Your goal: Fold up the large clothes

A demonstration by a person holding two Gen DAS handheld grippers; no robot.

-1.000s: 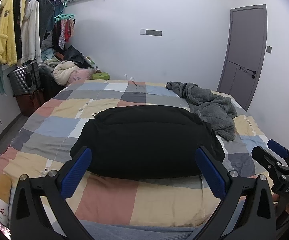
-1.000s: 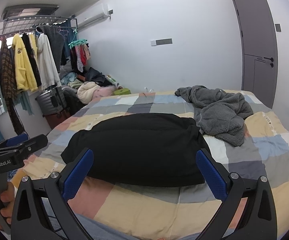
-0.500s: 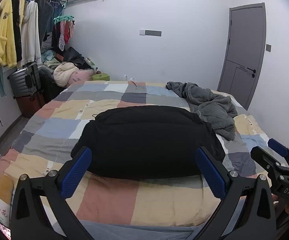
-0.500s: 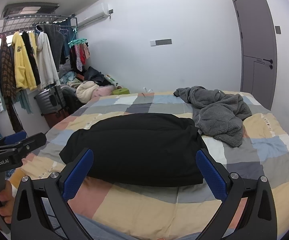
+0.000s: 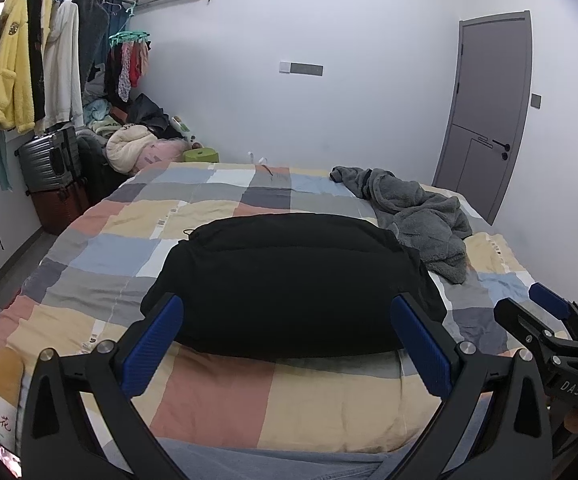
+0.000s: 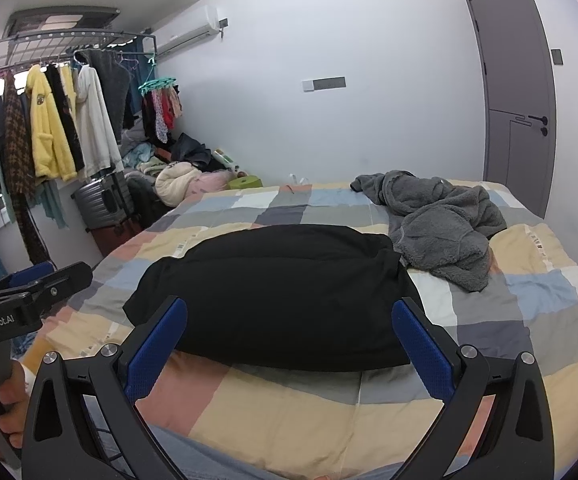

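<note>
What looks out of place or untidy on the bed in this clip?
The grey fleece garment lies crumpled at the bed's far right, unfolded, beside the neatly folded black garment. The checked quilt looks flat. Both tongs are open and empty.

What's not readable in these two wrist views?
- Black garment: type and fold layers unreadable, both views; uniformly dark.
- Its near edge: partly behind the claw fingers.
- Grey fleece: crumpled, shape unclear.
- Quilt label, left view: cut off by the frame edge.

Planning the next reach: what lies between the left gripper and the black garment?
Only bare patchwork quilt separates the left gripper from the black garment, per the left wrist view.
</note>
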